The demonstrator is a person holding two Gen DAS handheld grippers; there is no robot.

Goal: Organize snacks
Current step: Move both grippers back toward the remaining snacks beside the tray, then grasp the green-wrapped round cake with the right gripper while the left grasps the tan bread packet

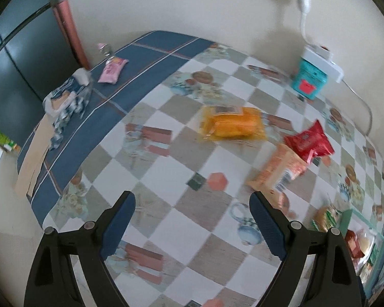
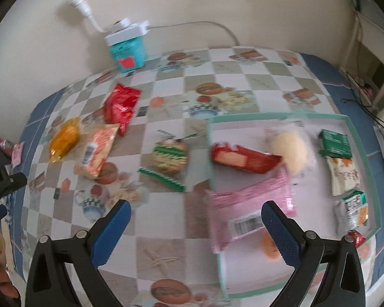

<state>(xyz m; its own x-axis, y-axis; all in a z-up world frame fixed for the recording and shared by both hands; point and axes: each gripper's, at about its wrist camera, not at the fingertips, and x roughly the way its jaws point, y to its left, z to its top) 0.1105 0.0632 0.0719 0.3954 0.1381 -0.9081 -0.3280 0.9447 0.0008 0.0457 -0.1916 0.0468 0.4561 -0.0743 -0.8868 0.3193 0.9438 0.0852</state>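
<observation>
Snacks lie partly inside and partly outside the shallow green-rimmed tray point(image 2: 355, 138), which serves as the landmark here. The right wrist view shows the tray's contents: a red biscuit pack point(image 2: 243, 158) at its near-left side, a pale round bun point(image 2: 293, 151) just beside it, a pink packet point(image 2: 251, 204) draped over the tray's left wall, and a dark green pack point(image 2: 335, 144), a white pouch point(image 2: 344, 176) and a small white-and-green packet point(image 2: 353, 208) along its right side. Just left of the tray lies a green-striped wrapped snack point(image 2: 169, 158); farther left are an orange-peach packet point(image 2: 97, 153), a yellow bag point(image 2: 64, 140) and a red bag point(image 2: 121, 105). A teal box point(image 2: 128, 53) stands well beyond the tray by the wall.

The left wrist view catches only a corner of the tray point(image 1: 348, 217) at its right edge, but shows what the other misses: a pink sachet point(image 1: 112, 70) and a blue-and-white crumpled bag point(image 1: 69, 97) on the blue border of the tablecloth point(image 1: 140, 58), far from the tray.

The left gripper point(image 1: 192, 220) hangs spread wide over bare checkered cloth, gripping nothing. The right gripper point(image 2: 195, 227) is also spread apart and empty, its right finger point(image 2: 281, 232) in front of the pink packet and the tray's near-left part.
</observation>
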